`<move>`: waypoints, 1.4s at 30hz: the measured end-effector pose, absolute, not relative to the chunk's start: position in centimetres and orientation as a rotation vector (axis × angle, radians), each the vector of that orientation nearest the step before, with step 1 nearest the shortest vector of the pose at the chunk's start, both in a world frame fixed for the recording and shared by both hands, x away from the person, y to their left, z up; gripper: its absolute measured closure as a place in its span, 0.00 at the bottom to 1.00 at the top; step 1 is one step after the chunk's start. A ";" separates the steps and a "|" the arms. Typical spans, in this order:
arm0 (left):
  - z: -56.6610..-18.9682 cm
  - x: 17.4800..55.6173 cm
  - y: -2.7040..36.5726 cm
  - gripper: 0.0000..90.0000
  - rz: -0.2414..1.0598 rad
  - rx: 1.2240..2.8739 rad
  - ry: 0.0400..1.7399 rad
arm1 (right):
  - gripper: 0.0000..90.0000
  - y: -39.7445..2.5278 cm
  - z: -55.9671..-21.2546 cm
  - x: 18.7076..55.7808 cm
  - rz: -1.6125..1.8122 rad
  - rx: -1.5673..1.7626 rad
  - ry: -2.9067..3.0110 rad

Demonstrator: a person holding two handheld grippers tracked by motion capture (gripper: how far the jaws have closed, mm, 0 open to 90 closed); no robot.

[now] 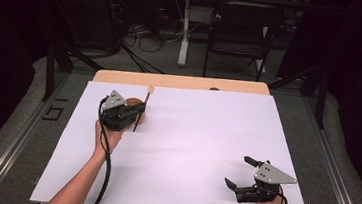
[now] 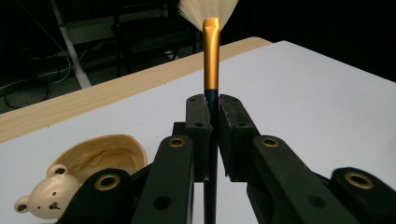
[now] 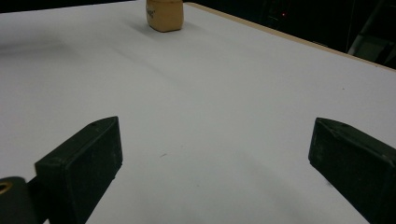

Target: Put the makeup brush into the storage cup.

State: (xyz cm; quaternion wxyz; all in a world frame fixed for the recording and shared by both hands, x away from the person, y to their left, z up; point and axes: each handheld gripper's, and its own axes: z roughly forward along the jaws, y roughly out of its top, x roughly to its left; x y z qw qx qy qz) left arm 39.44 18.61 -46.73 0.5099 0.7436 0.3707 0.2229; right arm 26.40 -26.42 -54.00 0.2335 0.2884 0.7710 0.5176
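A white board (image 1: 189, 148) is laid over a wooden table (image 1: 181, 82) and is seen from above, with a forearm reaching in at each lower corner. At the far left of the board, the left gripper (image 1: 135, 111) is held by the person's left hand (image 1: 108, 135). Its jaws are clamped on the dark handle of a brush (image 2: 211, 60), which is held roughly upright; above the jaws a gold ferrule is seen, topped by a fan of pale bristles. In the high view the brush (image 1: 141, 109) is seen as a thin dark stick with a pale tip near the board's far edge. Just beside the left gripper, on the board, a cream-coloured bear-shaped dish (image 2: 100, 158) is seen, with a small bear head at its near end. At the near right of the board, well apart from the brush, the right gripper (image 1: 238, 172) is held low over the white surface with its jaws spread wide and nothing between them. In the right gripper view a small tan object (image 3: 164, 15) is seen standing at the far side of the board.
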 end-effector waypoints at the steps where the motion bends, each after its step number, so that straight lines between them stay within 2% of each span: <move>1: -46.7 39.5 18.7 0.93 0.537 1.784 0.898 | 0.02 -26.4 -54.0 26.4 1.421 0.792 2.119; 42: -44.8 42.9 20.6 0.93 0.601 1.730 0.957 | 0.03 -26.5 -54.0 26.4 1.426 0.803 2.110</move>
